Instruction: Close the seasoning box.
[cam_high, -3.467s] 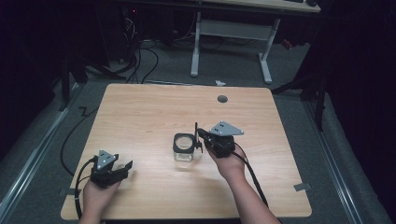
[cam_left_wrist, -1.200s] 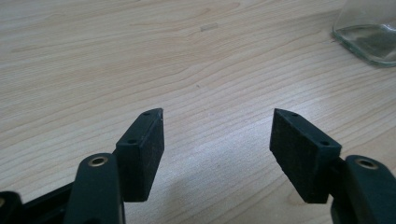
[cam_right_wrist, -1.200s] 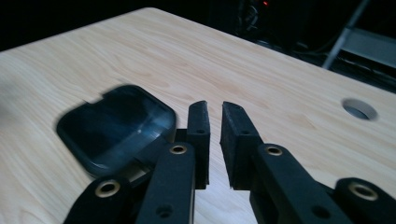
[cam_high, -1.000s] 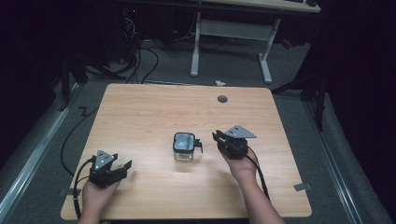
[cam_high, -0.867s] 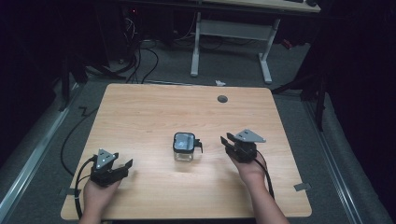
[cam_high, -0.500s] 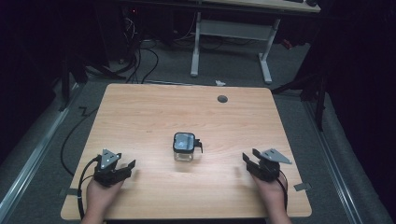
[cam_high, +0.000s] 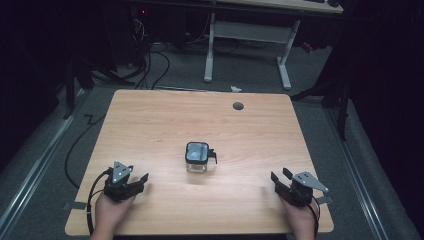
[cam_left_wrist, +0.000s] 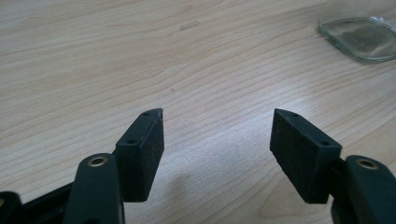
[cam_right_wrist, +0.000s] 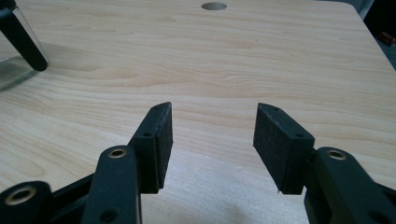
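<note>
While a small glass jar (cam_high: 197, 159) with a dark lid and black clasp stands upright at the centre of the wooden bench (cam_high: 150, 125), the left gripper (cam_high: 137, 181) rests at the lower left of the high view and the right gripper (cam_high: 281, 177) at the lower right, both well apart from it. Each gripper's jaws stand parted with only bare wood between them. Behind the bench, at the top of the frame, stands a white desk frame (cam_high: 245, 35).
</note>
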